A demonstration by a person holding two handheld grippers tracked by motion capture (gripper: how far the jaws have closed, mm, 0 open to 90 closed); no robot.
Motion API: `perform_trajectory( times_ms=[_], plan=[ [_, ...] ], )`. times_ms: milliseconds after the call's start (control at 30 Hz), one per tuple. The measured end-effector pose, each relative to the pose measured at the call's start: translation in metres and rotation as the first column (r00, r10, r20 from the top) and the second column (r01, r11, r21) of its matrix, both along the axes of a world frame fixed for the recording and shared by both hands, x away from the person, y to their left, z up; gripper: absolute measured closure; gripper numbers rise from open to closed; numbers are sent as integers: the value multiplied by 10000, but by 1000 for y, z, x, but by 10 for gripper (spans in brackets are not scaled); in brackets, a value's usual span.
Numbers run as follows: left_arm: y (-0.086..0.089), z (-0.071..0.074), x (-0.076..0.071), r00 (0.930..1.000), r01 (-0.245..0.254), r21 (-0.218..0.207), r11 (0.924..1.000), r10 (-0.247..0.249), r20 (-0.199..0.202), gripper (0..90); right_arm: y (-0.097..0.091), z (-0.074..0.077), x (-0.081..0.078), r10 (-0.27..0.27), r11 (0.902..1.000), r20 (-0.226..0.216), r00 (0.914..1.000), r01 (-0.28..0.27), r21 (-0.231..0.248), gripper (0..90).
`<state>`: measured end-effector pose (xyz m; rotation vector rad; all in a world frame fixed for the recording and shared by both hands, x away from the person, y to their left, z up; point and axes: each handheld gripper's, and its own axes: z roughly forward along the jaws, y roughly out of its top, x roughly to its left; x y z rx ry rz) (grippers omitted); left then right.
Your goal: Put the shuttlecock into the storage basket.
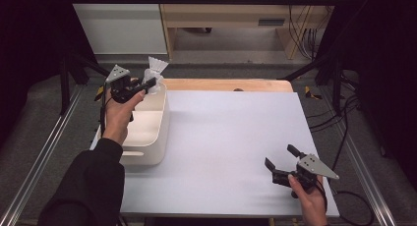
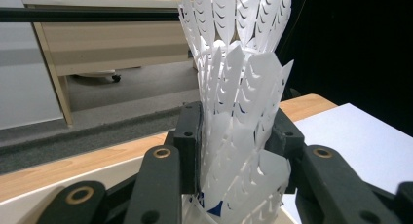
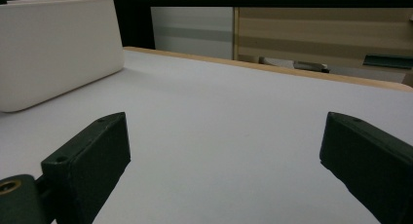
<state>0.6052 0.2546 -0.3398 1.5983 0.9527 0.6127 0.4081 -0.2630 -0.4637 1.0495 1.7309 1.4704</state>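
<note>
A pale grey-white sheet is covering most of the table, leaving a strip of light wood showing along the far edge. At the sheet's left side a cream, round-cornered bin is sitting open-topped.

The left gripper is hovering over the far end of that bin, held up in the person's left hand, and it is clamping a stack of white shuttlecocks — in the left gripper view the pads are pressing on both sides of the stack, whose feather skirts are nested one inside another and rising upright out of the jaws. A small blue patch is showing low on the stack, near the pads.

The right gripper is resting low over the near right part of the sheet, well apart from the bin, with its jaws standing wide and nothing between them; the right gripper view is looking across bare sheet toward the bin's wall.

Beyond the table, grey carpet is running to a white wall and a light wooden desk — cables are hanging at its right end. Dark curtains are closing in both sides, and metal rails are flanking the table.
</note>
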Motion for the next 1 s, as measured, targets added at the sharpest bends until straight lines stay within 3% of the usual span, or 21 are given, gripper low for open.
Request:
perform_trajectory(
  times_ms=[667,1000],
  plan=[
    [8,-21,0,9986,8,-237,9997,-20,-533,640,0,0,0,-20,10000,-26,10000,20,-9,45],
    [12,-24,-1,9967,196,38,9998,-192,-791,640,0,0,0,-18,10000,-56,10000,18,-18,45]
  ],
)
